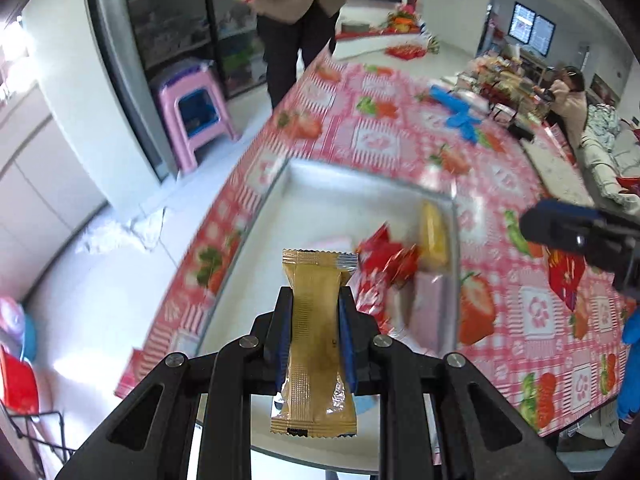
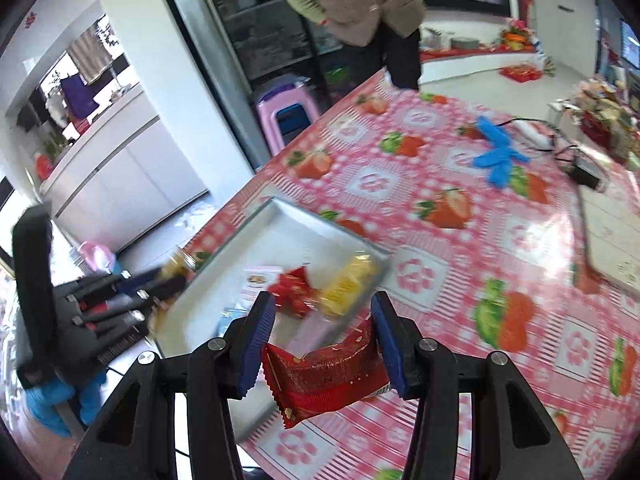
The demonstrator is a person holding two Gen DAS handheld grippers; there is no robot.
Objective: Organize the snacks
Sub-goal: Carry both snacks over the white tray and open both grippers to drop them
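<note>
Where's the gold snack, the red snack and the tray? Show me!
gold snack (image 1: 314, 320): left wrist view, middle of the wrapper between the gripper's fingers.
red snack (image 2: 326, 376): right wrist view, middle of the packet.
tray (image 1: 320, 196): left wrist view, bare floor near its far wall.

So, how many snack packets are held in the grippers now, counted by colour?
Gold foil snack packet, in the left gripper: 1
Red foil snack packet, in the right gripper: 1
Total held: 2
</note>
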